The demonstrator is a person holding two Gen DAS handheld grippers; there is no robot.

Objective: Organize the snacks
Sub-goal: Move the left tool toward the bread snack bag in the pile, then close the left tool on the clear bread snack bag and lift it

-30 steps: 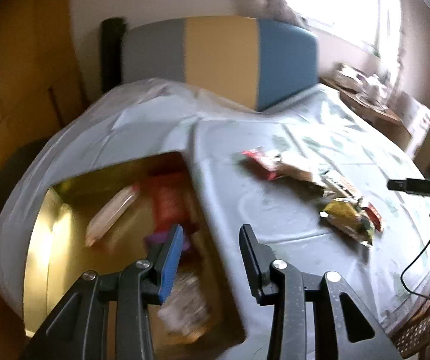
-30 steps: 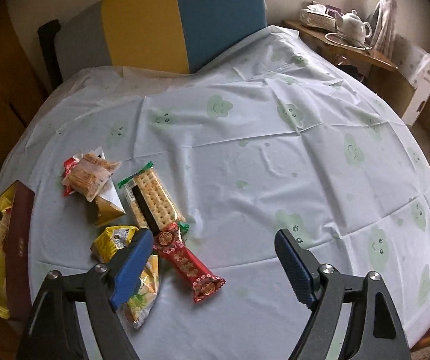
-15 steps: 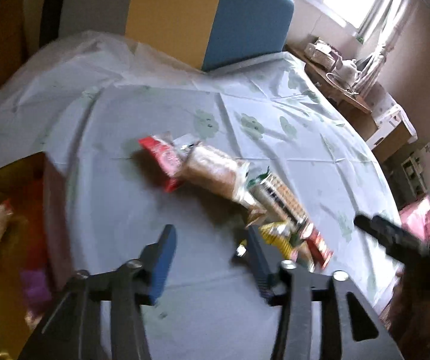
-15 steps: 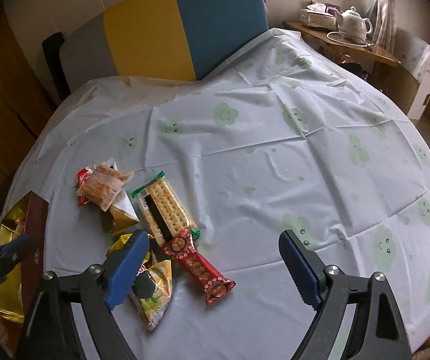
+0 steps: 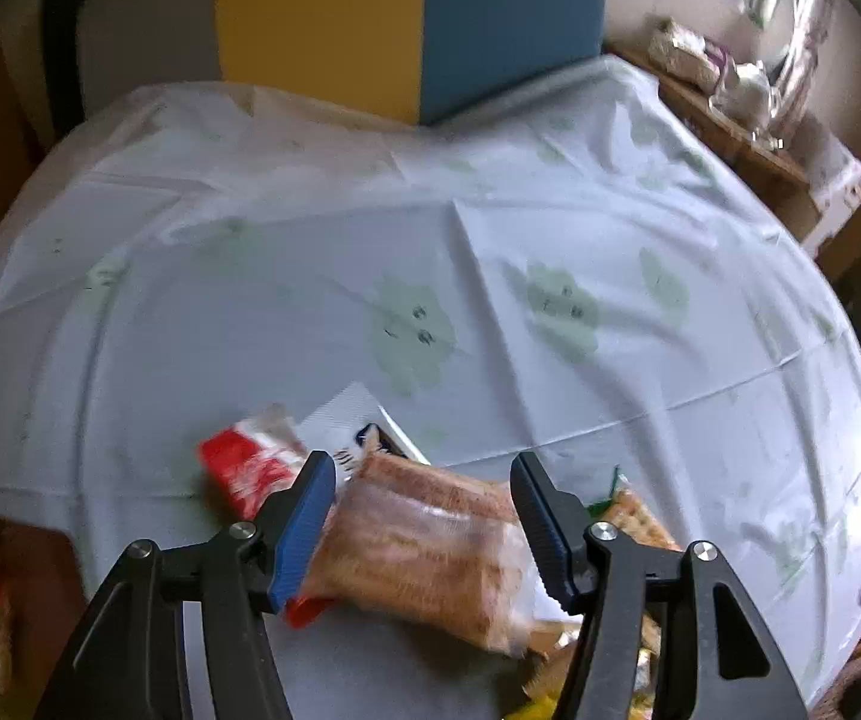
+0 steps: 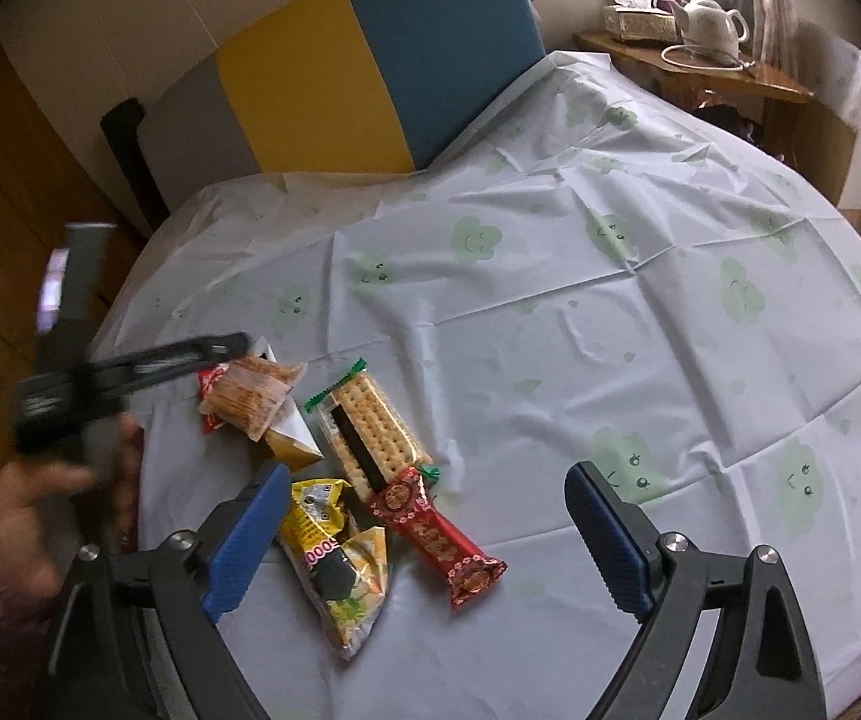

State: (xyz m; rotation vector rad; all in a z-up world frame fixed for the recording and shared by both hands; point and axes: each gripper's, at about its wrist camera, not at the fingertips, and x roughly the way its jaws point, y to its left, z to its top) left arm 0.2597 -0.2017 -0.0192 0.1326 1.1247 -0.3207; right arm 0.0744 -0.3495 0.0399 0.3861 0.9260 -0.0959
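Left gripper [image 5: 421,513] jaws spread, straddling a clear-wrapped brown biscuit pack [image 5: 424,546] lying on the pale cloud-print tablecloth [image 5: 550,228]. Right gripper [image 6: 424,531] likewise spread wide above a yellow snack pouch [image 6: 340,564] and red foil bar [image 6: 436,531], beside a cracker sleeve [image 6: 373,426].

Tablecloth [image 6: 550,312]: thin plastic sheet, creased, slight sheen. Cracker pack [image 6: 370,426]: clear glossy film. Red candy bar [image 6: 436,534] & yellow bag [image 6: 340,564]: shiny printed foil/plastic. Cake pack [image 5: 424,546]: clear crinkly wrap. Left gripper [image 5: 424,516] & right gripper [image 6: 424,534]: matt black plastic, ribbed blue pads, metal screws. Side shelf [image 6: 712,69]: varnished wood.
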